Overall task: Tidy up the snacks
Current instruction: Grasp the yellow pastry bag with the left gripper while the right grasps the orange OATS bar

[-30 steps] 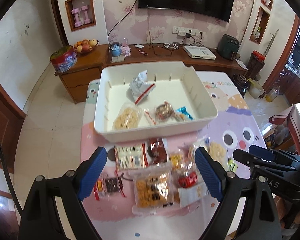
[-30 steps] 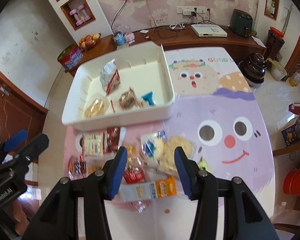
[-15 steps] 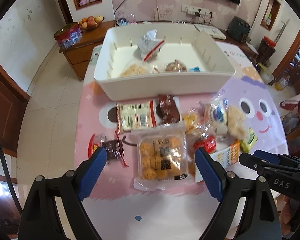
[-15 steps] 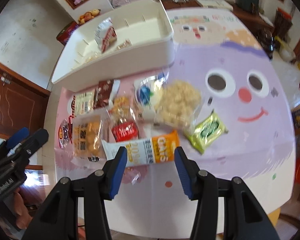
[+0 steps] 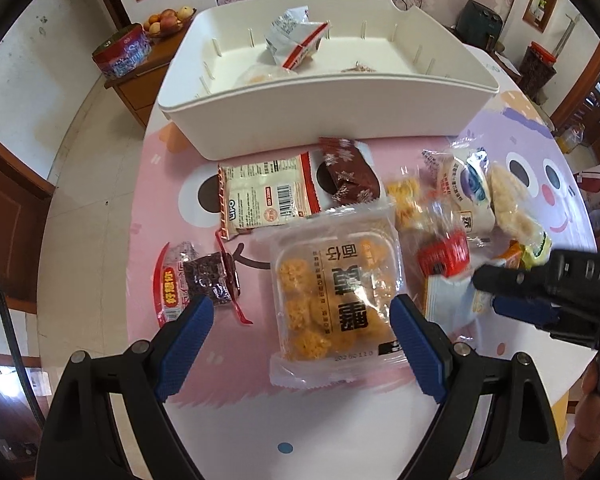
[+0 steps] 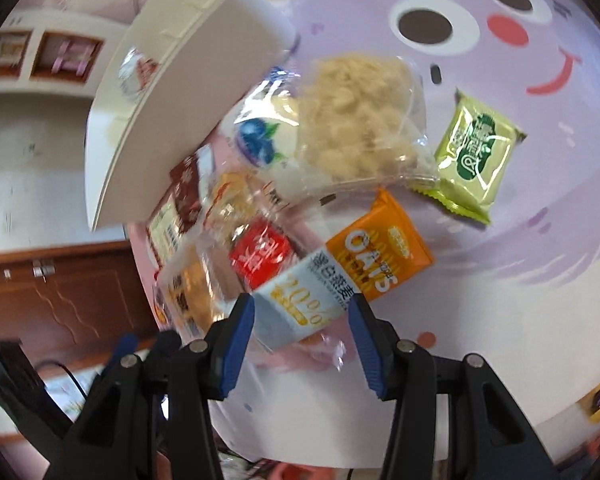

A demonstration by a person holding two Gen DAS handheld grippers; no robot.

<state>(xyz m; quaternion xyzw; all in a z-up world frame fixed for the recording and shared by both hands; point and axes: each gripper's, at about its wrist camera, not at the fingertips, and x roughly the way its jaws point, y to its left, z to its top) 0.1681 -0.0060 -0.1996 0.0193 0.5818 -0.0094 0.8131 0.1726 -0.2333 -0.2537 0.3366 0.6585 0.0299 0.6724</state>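
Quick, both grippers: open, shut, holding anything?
Left gripper: open, straddling the cookie pack, not gripping.
Right gripper: open, around the oat bar, not gripping.

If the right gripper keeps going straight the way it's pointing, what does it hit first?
Most likely the oats packet: its pale blue end already lies between the open fingers of the right gripper. Whether they touch it yet is unclear; this view is blurred.

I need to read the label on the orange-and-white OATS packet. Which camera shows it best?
The right wrist view: the orange-and-white OATS packet lies unobstructed between the open right gripper fingers, lettering legible. The left wrist view shows only its pale end, partly hidden behind that gripper.
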